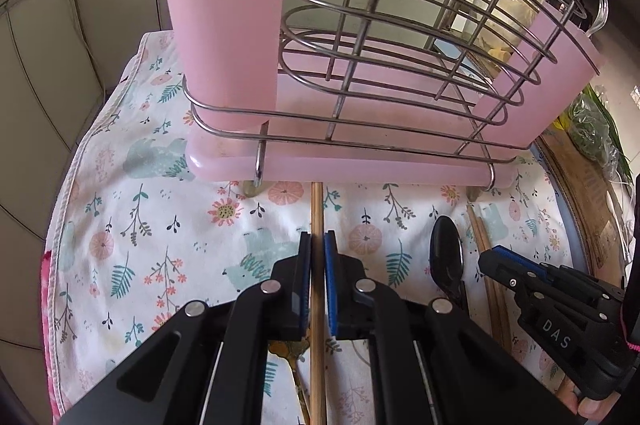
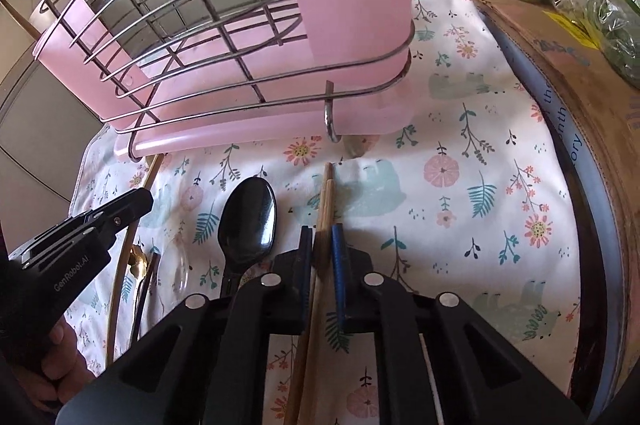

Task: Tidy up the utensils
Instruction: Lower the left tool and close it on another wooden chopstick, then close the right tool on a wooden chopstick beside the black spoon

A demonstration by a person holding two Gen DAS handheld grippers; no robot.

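A wire utensil rack (image 1: 400, 37) with pink cups and a pink drip tray stands at the back of the floral cloth (image 1: 140, 225); it also shows in the right wrist view (image 2: 208, 37). My left gripper (image 1: 319, 241) is shut on a single wooden chopstick (image 1: 317, 209) that points at the tray. My right gripper (image 2: 320, 237) is shut on a pair of wooden chopsticks (image 2: 326, 197); it also shows in the left wrist view (image 1: 496, 257). A black spoon (image 2: 248, 221) lies left of the right gripper, also seen in the left wrist view (image 1: 446, 253).
A gold spoon (image 2: 136, 261) and a clear utensil (image 2: 180, 265) lie on the cloth at left. A cardboard box (image 2: 568, 65) with bagged greens (image 2: 608, 25) borders the right side. Grey cabinet panels (image 1: 60, 65) stand to the left.
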